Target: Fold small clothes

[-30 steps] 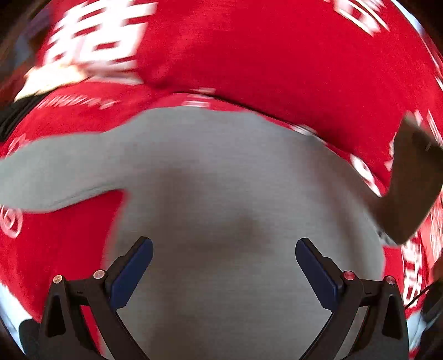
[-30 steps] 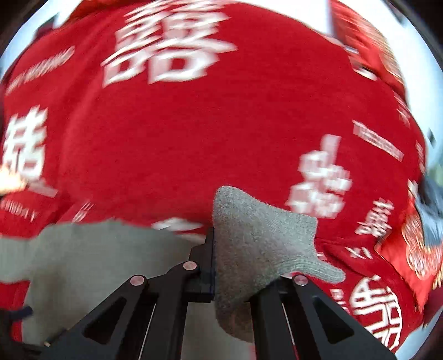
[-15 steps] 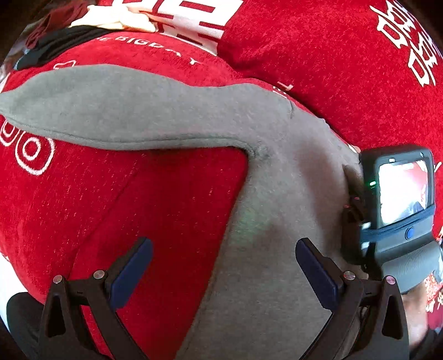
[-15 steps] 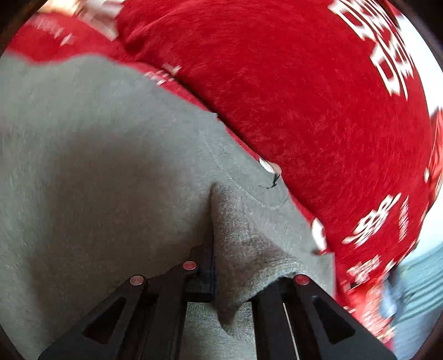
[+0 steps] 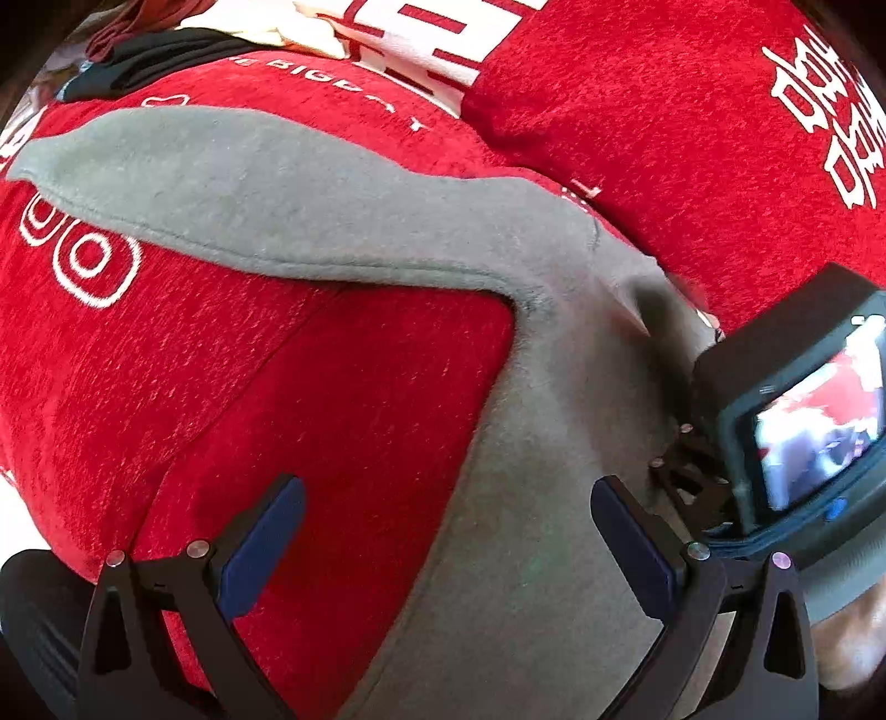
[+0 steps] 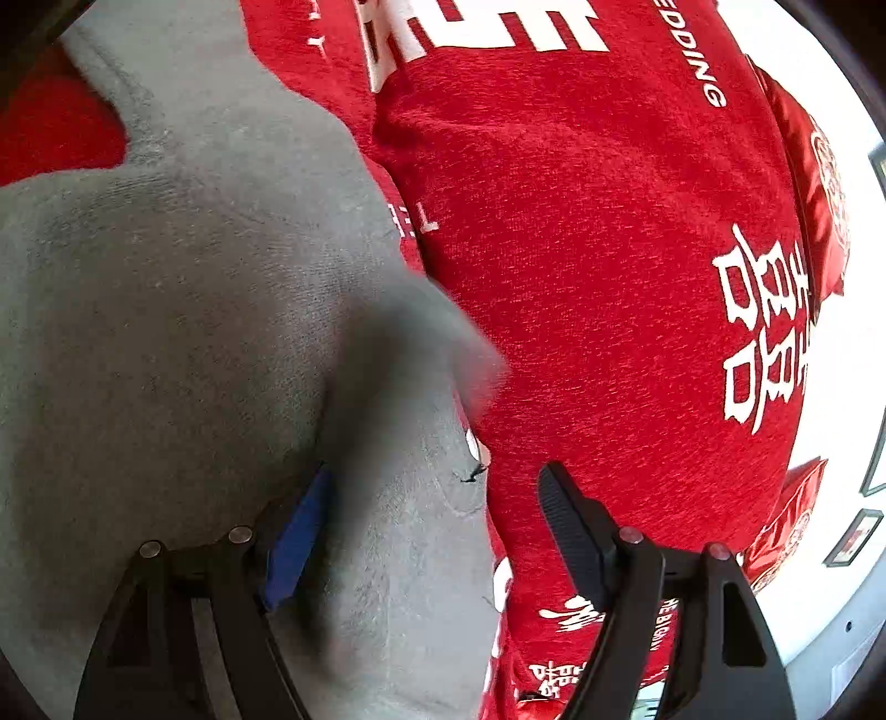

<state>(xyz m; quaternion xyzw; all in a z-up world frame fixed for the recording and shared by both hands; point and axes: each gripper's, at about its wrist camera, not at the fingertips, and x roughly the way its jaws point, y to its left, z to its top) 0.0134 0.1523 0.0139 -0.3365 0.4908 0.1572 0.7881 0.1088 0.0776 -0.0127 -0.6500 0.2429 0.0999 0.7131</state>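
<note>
A small grey top [image 5: 526, 498] lies on a red bedspread [image 5: 221, 415], one sleeve [image 5: 249, 183] stretched out to the left. My left gripper [image 5: 446, 487] hangs open above the garment's left edge, one finger over red cloth and the other over grey, gripping nothing. In the right wrist view my right gripper [image 6: 437, 473] has its jaws opening. A blurred fold of the grey top [image 6: 421, 343] sits between them, resting by the blue pad [image 6: 299, 526] but not pinched. The right gripper's body and its screen [image 5: 803, 415] show at the right of the left wrist view.
A big red pillow [image 6: 609, 249] with white characters lies just behind the garment. Dark, cream and maroon clothes [image 5: 166, 39] are piled at the far left. Beyond the bed's right side stands a white wall with picture frames [image 6: 853, 537].
My right gripper, shut on a grey fold before, has rolled, come down onto the garment and opened, letting the fold go. My left gripper slid to the garment's left edge, then held still.
</note>
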